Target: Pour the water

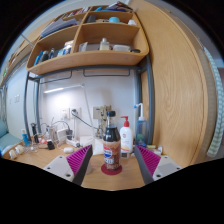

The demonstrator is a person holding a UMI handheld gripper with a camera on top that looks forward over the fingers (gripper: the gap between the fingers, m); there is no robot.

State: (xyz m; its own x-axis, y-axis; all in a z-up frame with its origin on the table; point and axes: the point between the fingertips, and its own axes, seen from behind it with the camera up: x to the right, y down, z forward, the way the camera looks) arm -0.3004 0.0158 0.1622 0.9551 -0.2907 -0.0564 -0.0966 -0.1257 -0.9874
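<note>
A dark cola bottle with a red-and-blue label stands upright on a round red coaster on the wooden desk. It stands just ahead of my gripper, centred between the two magenta finger pads. The fingers are spread wide, with clear gaps on both sides of the bottle. Nothing is held. No cup or glass is clearly visible near the bottle.
A white bottle with a red top stands right behind the cola bottle. Cables, small items and a socket strip crowd the desk's left. Wooden shelves with boxes hang above. A tall wooden cabinet side rises at right.
</note>
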